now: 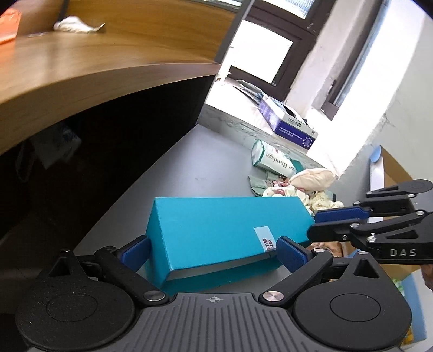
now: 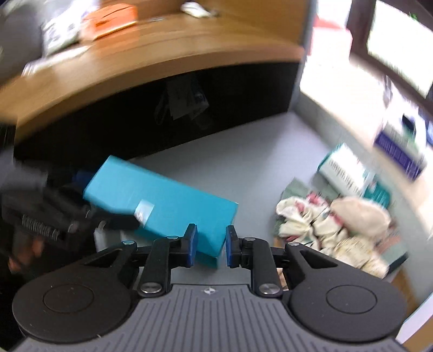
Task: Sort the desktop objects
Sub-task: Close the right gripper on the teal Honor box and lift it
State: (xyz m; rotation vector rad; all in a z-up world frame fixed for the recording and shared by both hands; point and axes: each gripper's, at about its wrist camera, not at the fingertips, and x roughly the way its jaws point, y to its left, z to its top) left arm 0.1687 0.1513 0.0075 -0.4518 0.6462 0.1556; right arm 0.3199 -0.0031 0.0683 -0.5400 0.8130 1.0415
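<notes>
A long teal box (image 1: 224, 230) with a small white label lies tilted over the grey desk (image 1: 205, 162). My left gripper (image 1: 213, 251) is shut on the box's near end, one blue pad on each side. The box also shows in the right wrist view (image 2: 162, 205), with the left gripper (image 2: 78, 208) on its left end. My right gripper (image 2: 208, 246) is open and empty just above the box's right end; it shows at the right in the left wrist view (image 1: 327, 222), beside the box's far end.
A crumpled floral cloth (image 2: 324, 216) and a white-green bandage box (image 1: 273, 159) lie on the desk's right. A purple box (image 1: 286, 119) sits on the window ledge. A wooden shelf (image 1: 94, 67) with an orange box (image 2: 111, 19) overhangs the back.
</notes>
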